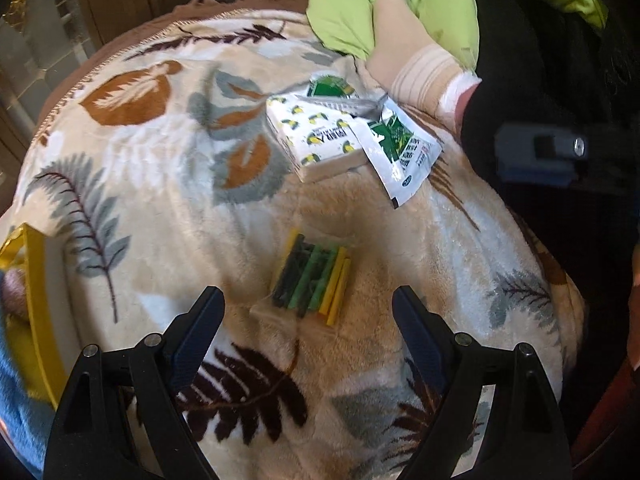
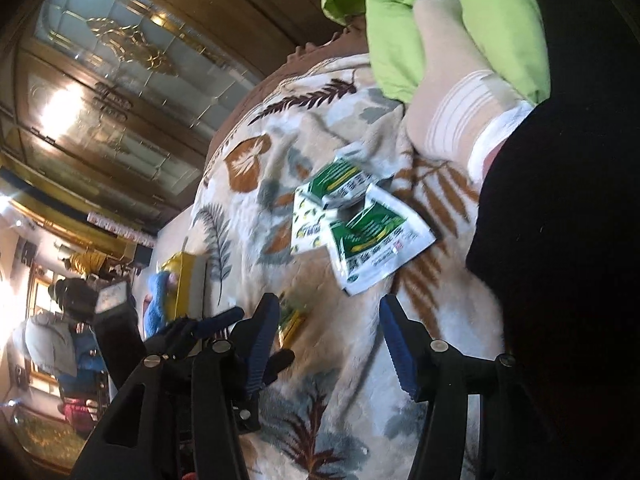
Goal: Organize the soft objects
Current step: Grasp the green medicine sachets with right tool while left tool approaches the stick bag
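Leaf-patterned fleece blanket (image 1: 168, 184) spread wide, socked foot (image 1: 404, 52) at far right, ornate glass-panelled wooden doors (image 2: 120, 80) beyond on the left

Plush, fuzzy fleece on the leaf-print blanket (image 1: 168, 184), soft and matt all over. The tissue pack (image 1: 316, 136) wears thin, slightly shiny plastic film, and the green-and-white sachet (image 1: 404, 156) looks like glossy, crinkled foil-plastic. A clear plastic bag holds matt sticks (image 1: 316, 280) in black, green and yellow. The lime-green jacket (image 1: 352, 12) is smooth, puffy quilted cloth. The sock (image 1: 404, 52) is fine ribbed knit. Matt black plastic on the left gripper (image 1: 308, 304), with ridged blue pads (image 1: 200, 340) and small bright metal pins.
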A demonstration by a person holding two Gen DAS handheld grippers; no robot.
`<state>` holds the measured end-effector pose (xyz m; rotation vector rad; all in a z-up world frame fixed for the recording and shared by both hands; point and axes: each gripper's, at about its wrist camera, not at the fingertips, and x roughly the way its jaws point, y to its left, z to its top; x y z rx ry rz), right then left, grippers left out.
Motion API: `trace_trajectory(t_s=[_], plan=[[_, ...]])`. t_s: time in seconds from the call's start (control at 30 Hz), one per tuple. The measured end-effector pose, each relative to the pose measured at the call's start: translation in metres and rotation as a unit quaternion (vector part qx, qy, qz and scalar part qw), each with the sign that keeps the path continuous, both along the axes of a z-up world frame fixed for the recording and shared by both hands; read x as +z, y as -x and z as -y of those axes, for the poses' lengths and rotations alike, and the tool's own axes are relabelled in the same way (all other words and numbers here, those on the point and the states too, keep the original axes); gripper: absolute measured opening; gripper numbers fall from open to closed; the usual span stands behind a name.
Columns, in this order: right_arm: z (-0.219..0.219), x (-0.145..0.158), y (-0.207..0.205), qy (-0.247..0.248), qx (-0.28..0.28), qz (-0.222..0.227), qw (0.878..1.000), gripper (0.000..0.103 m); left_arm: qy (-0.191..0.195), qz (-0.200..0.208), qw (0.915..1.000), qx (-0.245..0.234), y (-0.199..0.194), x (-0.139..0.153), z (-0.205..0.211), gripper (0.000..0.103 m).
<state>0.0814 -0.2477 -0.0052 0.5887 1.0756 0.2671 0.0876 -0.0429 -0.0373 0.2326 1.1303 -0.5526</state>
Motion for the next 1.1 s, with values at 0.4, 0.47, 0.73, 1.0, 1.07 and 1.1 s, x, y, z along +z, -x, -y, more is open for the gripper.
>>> trace_trajectory(t_s=[0.4,0.47,0.73,1.0,1.07,1.1], plan=[[-0.003,0.010,-0.037,0.027,0.004,0.013,1.000,0.057,-0.007,-0.010,0.9998,-0.017,-0.013,-0.016,0.006,0.086],[-0.005,0.011,-0.053,0.045,0.015,0.016,0.999,0.062,-0.011,-0.010,0.9997,-0.019,-0.013,-0.018,0.007,0.086],[-0.032,-0.010,-0.113,0.099,0.104,-0.006,0.990,0.065,-0.001,-0.020,0.9998,-0.007,-0.022,-0.018,0.007,0.086],[-0.039,-0.046,-0.144,0.118,0.131,-0.031,0.984,0.071,-0.010,-0.018,0.9998,-0.007,-0.031,-0.020,0.014,0.086],[-0.038,-0.051,-0.145,0.108,0.132,-0.031,0.985,0.070,-0.011,-0.019,0.9997,-0.008,-0.032,-0.021,0.015,0.086],[-0.037,-0.052,-0.144,0.104,0.129,-0.029,0.986,0.069,-0.013,-0.018,0.9997,-0.009,-0.032,-0.021,0.016,0.086]])
